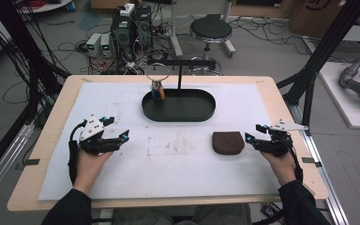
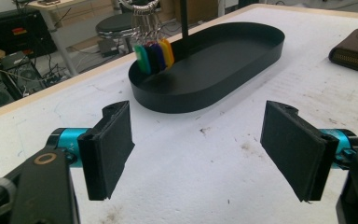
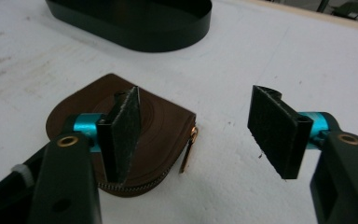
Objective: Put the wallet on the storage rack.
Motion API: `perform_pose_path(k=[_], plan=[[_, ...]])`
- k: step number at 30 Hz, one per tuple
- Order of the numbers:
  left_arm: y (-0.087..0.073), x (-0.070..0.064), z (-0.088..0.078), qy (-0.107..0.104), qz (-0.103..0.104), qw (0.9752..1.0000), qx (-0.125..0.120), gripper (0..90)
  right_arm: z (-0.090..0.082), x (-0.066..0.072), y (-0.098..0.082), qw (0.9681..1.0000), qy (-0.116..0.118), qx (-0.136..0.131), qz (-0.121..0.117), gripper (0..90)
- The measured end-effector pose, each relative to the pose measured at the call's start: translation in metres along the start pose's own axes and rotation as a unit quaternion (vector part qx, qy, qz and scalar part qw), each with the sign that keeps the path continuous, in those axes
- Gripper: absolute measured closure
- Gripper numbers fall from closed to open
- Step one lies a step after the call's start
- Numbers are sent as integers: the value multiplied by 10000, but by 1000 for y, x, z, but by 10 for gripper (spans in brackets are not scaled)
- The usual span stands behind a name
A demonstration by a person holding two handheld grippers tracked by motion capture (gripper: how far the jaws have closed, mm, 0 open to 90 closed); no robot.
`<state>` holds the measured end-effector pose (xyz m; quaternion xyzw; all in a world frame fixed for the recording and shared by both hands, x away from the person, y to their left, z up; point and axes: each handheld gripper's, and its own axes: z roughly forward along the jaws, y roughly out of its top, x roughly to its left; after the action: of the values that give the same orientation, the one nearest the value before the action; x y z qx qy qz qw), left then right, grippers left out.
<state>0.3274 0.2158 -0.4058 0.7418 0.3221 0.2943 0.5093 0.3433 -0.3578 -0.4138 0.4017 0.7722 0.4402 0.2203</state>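
Note:
A brown zip pouch [image 1: 228, 143] lies flat on the white mat, right of centre. My right gripper [image 1: 253, 133] hovers at its right edge, open. In the right gripper view [image 3: 193, 126] one pad hangs over the pouch [image 3: 158, 126] and the other over bare mat, with the zip pull [image 3: 189, 149] between them and neither pad touching. My left gripper [image 1: 117, 128] is open over the left of the mat, with nothing between its pads [image 2: 198, 135]. It faces the black oval tray [image 2: 205, 100], and the pouch [image 2: 356, 51] lies off to its right.
The black oval tray [image 1: 178, 117] sits at the back centre of the mat, with a black stand [image 1: 179, 75] rising from it. A metal ring [image 1: 157, 72] with coloured key tags [image 2: 154, 56] hangs at its left end. The wooden table edge [image 1: 281, 108] borders the mat.

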Motion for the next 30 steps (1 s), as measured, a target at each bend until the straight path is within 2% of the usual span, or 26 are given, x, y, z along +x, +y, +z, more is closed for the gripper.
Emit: perform_pose_path(k=[4,7,10,12,16,19,23,24,27,28,30], plan=[[0,0,0,-18,8,10000,22,250,9,1,0,9997,73,200,128,396],[0,0,0,-21,0,10000,27,250,17,1,0,9991,36,341,242,398],[-1,0,0,-19,-2,10000,56,251,27,-3,1,9979,23,487,423,404],[-2,0,-1,-22,-7,10000,38,251,31,-6,0,9968,88,599,523,444],[-3,1,-2,0,-20,10000,58,251,37,-7,-1,9936,334,893,602,498],[-3,2,-3,27,-25,10000,55,251,37,-6,-2,9915,445,968,741,561],[-3,1,-3,4,-30,10000,49,251,39,-10,-3,9863,754,1075,1000,651],[-3,0,-2,-4,-15,10000,60,251,39,-11,-3,9843,804,1105,1114,656],[-2,-1,-1,-42,0,10000,59,251,39,-13,-4,9811,896,1132,1291,677],[-2,-2,-1,-50,4,10000,57,251,39,-13,-4,9804,910,1132,1330,692],[-1,-3,0,-61,10,10000,59,251,39,-13,-3,9812,895,1131,1283,726]])
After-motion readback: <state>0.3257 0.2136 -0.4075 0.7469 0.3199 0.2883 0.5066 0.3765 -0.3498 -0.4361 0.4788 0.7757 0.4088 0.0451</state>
